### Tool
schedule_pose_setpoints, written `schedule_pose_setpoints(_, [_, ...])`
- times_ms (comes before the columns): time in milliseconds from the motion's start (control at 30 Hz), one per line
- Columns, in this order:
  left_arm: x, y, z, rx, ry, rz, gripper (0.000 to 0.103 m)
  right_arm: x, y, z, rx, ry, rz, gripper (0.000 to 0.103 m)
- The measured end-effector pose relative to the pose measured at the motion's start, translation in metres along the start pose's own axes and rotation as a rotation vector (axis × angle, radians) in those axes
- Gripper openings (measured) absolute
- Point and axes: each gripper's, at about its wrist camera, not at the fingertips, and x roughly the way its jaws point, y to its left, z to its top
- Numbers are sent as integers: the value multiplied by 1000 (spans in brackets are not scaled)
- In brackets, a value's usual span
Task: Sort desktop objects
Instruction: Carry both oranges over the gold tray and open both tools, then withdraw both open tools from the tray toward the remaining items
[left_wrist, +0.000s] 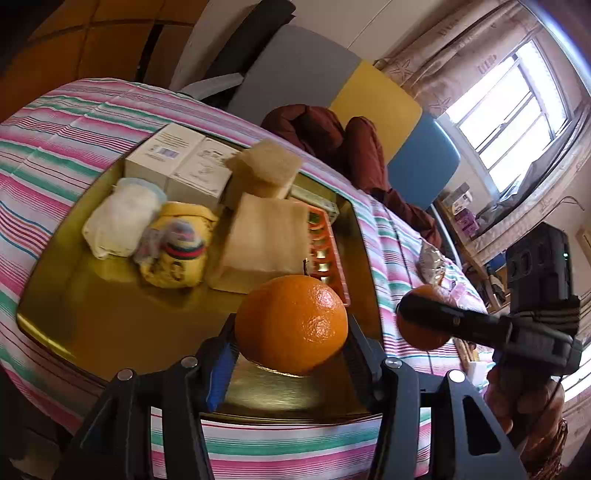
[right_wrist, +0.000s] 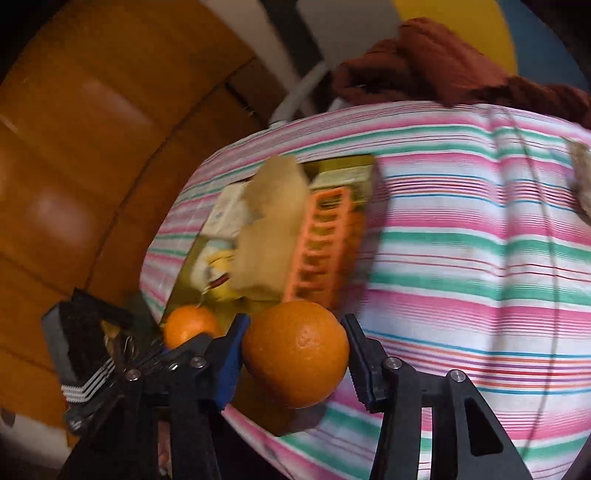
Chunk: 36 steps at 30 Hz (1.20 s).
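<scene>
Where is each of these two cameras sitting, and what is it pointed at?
Left wrist view: rides on the left gripper, looking along its fingers at an orange held over a gold tray; the right gripper shows at the right.
Right wrist view: rides on the right gripper, looking at a second orange between its fingers, above the striped cloth; the left gripper shows at lower left.
Shared: both oranges, tray, orange rack, cloth.

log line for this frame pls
left gripper: shut on orange, over gold tray | right gripper: shut on second orange, above striped cloth
</scene>
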Motion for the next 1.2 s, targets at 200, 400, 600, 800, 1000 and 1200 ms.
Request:
schedule_pose_setpoints(200, [3, 36, 11, -2, 45, 145, 54, 60, 45, -10, -65, 145, -33, 51])
schedule_pose_setpoints(400, [-19, 72, 22, -117, -19, 194, 59, 99, 62, -16, -15, 203, -16, 54])
schedule_pose_setpoints(600, [-53, 81, 32, -166, -155, 188, 60, 88, 70, -17, -35, 166, 34, 54])
schedule_pose_setpoints(800, [-62, 78, 34, -205, -201, 183, 60, 69, 65, -19, -11, 138, 53, 59])
schedule_pose_setpoints(1000, [-61, 64, 34, -182, -185, 169, 60, 54, 60, -16, 17, 98, 71, 61])
schedule_pose_setpoints(1200, [-49, 42, 31, -163, -160, 138, 60, 24, 44, -15, 36, 45, 55, 61])
